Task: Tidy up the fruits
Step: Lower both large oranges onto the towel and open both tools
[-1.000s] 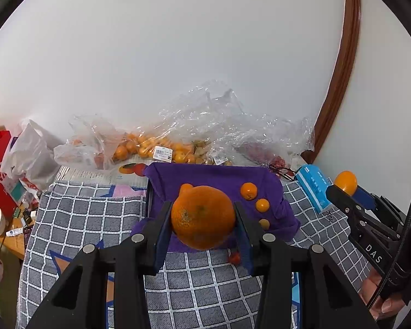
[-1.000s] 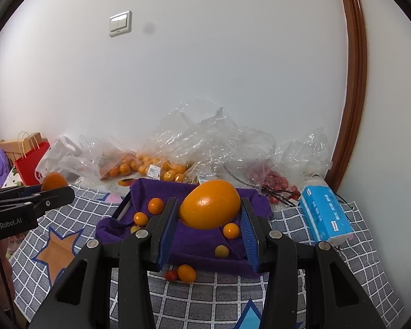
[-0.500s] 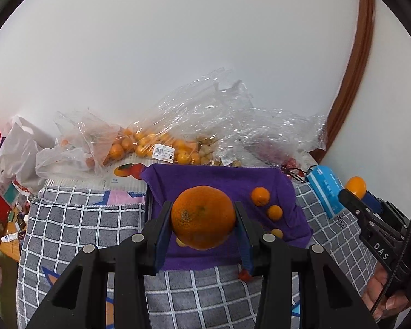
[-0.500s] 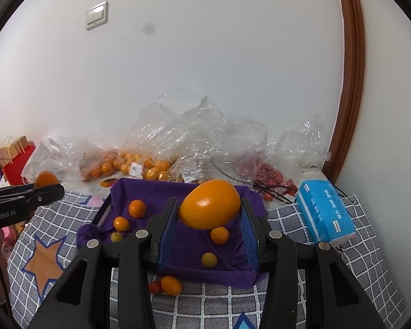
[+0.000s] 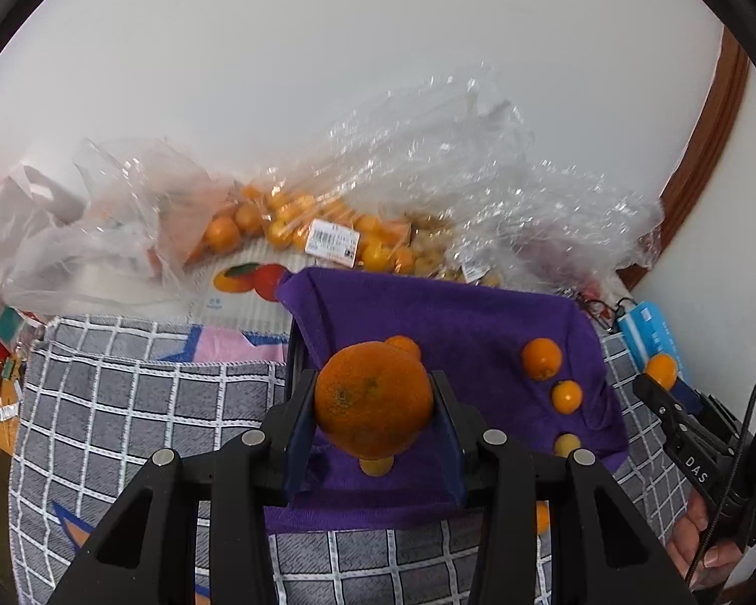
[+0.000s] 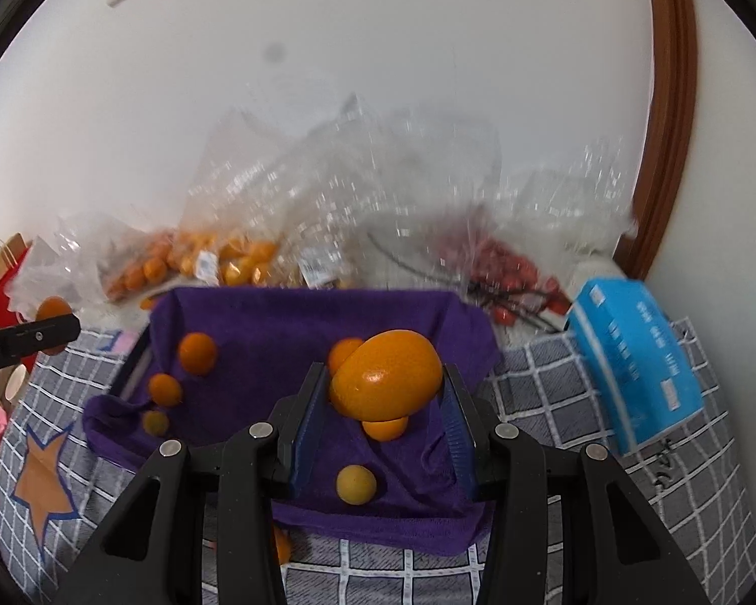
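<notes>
My left gripper is shut on a rough round orange and holds it above the near left part of a purple cloth-lined tray. My right gripper is shut on a smooth oval orange above the same tray. Several small oranges lie on the purple cloth. The right gripper, with its orange, shows at the right edge of the left wrist view. The left gripper shows at the left edge of the right wrist view.
Clear plastic bags of oranges and red fruit lie behind the tray against the white wall. A blue tissue pack sits right of the tray. A small orange lies on the grey checked cloth before the tray.
Both grippers have moved forward and lower over the purple tray, each still holding its orange. The tray and fruit bags look larger and closer.
</notes>
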`<state>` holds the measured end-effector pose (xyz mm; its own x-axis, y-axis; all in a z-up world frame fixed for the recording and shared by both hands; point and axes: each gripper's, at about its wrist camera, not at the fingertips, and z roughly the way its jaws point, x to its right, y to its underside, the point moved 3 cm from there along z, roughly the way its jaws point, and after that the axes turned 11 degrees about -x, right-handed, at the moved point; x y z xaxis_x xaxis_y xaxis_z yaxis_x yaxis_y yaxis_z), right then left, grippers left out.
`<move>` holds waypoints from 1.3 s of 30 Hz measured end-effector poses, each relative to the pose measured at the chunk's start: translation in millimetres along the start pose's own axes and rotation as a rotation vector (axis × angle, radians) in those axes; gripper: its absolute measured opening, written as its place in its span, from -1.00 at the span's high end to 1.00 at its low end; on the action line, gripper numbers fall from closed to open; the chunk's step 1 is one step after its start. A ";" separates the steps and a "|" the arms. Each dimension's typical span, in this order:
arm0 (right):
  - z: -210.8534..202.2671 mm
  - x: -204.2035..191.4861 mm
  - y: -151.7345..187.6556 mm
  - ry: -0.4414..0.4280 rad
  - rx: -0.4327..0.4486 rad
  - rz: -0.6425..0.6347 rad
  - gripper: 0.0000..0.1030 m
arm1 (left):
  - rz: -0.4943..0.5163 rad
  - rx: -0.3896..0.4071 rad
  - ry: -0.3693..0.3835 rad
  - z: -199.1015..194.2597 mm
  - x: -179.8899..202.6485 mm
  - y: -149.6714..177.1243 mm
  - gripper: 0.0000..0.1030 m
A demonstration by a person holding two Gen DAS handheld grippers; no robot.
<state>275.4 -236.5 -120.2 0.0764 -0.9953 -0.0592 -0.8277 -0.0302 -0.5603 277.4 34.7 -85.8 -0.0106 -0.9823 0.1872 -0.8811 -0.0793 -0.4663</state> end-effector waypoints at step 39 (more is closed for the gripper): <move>33.6 -2.5 19.9 -0.001 -0.089 -0.033 -0.11 | 0.101 -0.171 0.019 101.9 46.7 1.8 0.21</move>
<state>277.5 -231.5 -159.0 0.1054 -0.9935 -0.0429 -0.8708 -0.0714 -0.4865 323.6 -28.6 -166.0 -0.1102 -0.9803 0.1638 -0.9426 0.0508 -0.3300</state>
